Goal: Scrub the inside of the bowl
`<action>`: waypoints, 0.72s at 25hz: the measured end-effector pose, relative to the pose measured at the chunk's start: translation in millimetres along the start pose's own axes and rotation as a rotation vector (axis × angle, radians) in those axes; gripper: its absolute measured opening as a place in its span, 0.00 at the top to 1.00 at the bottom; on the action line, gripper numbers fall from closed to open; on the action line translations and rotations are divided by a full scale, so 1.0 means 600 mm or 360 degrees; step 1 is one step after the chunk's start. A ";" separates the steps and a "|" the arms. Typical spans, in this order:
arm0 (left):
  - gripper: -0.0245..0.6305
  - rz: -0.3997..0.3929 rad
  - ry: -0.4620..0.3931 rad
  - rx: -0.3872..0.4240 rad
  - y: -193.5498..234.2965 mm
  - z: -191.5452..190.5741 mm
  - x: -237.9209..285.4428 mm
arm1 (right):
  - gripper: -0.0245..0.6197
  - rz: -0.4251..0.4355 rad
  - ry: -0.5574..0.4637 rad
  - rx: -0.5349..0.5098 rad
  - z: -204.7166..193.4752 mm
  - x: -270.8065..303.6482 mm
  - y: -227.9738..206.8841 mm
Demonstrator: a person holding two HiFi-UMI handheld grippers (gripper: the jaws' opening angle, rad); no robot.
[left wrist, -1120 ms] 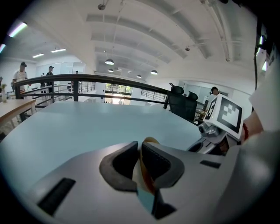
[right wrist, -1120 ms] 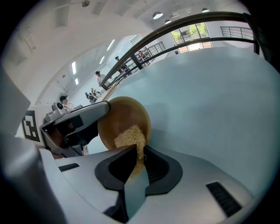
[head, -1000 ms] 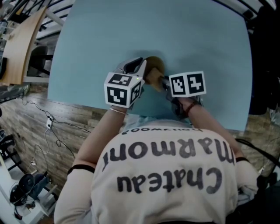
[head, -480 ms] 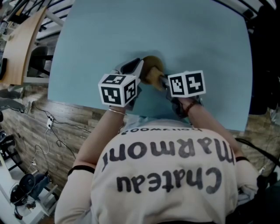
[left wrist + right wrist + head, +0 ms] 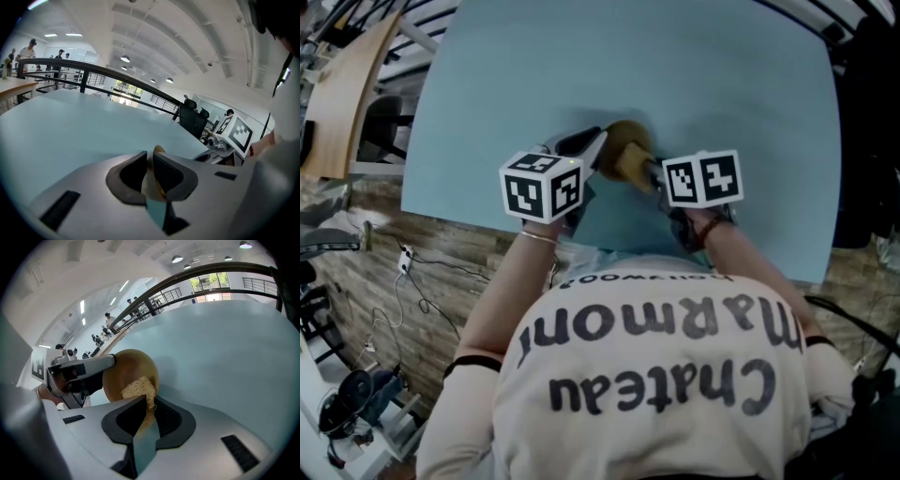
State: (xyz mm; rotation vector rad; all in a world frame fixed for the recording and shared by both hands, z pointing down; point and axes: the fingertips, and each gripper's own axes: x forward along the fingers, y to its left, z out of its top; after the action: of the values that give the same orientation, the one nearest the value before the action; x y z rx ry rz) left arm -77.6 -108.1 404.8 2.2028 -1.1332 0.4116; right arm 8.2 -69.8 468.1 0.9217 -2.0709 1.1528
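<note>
Left claw: my left gripper [image 5: 149, 172] pinches the bowl [image 5: 126, 373] by its rim, jaws narrow, the wooden edge between the pads.
Just changed: those jaws have been easing open a little, though the rim is still between them. My marker cube [image 5: 542, 186] has rolled and slid leftward in the head view.
Right claw: my right gripper [image 5: 149, 405] clamps the scrubber [image 5: 138, 388], whose fibrous end is pressed against the bowl's inner wall.
Bowl: tipped on edge over the blue table [image 5: 722, 84], near its front edge, with the hollow facing my right claw.
Meaning: I judge I am rolling the bowl to bring a fresh patch to the scrubber. With a looser pinch, the rim could slip.
</note>
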 end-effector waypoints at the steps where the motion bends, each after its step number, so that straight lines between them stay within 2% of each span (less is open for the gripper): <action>1: 0.90 -0.0013 0.0016 0.0012 -0.002 -0.002 0.000 | 0.85 -0.0001 -0.0001 -0.0002 -0.002 -0.001 0.000; 12: 0.90 0.0037 0.0154 0.0202 0.006 -0.017 -0.005 | 0.85 -0.0020 -0.0011 -0.0050 0.003 -0.003 0.004; 15: 0.90 0.0048 0.0166 0.0197 0.005 -0.024 -0.009 | 0.85 -0.0028 -0.0014 -0.0059 -0.001 -0.005 0.006; 18: 0.92 0.0109 0.0154 0.0196 0.008 -0.029 -0.012 | 0.85 -0.0013 -0.0023 -0.0049 -0.008 -0.006 0.011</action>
State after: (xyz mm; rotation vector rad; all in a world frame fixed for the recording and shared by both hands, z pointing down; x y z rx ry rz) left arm -85.5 -94.3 416.3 2.2274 -1.1612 0.6255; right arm 5.9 -61.9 464.9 0.9256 -2.0890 1.1097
